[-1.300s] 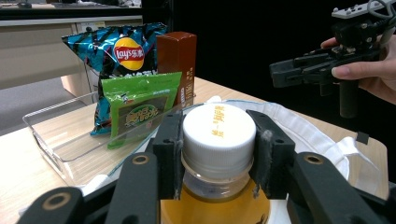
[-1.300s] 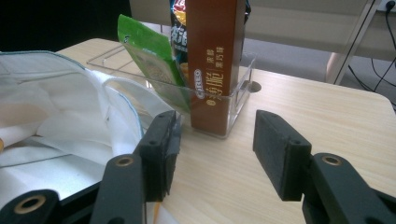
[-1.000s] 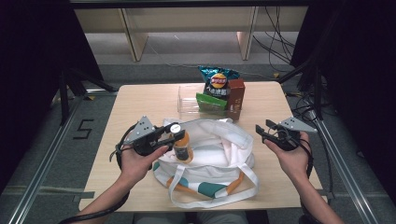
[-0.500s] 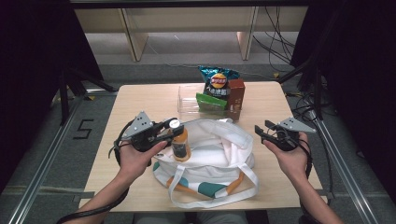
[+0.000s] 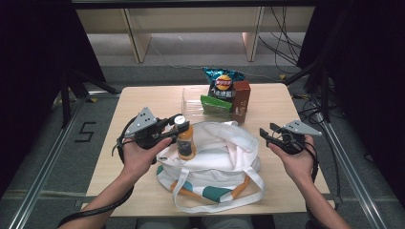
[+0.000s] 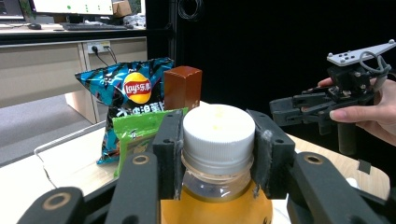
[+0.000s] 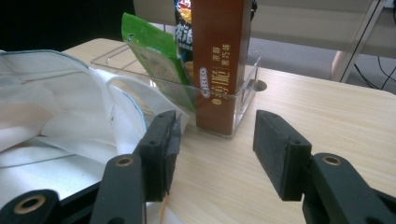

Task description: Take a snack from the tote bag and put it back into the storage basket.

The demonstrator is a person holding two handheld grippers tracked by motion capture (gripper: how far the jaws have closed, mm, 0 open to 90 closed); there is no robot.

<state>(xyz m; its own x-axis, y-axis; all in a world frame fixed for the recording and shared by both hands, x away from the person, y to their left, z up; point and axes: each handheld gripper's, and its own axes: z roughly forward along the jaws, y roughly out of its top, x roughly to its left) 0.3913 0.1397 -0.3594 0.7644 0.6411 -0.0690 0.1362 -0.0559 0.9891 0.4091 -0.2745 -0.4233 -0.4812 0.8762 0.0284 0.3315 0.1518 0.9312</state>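
One bottle (image 5: 185, 143) of orange drink sits at the table's centre. One white tote bag (image 5: 215, 157) lies at about 6 o'clock. One clear tray (image 5: 191, 102) stands at 12 o'clock, with three packs: one blue crisp bag (image 5: 222, 81), one green packet (image 5: 215, 102), one brown box (image 5: 241, 98).
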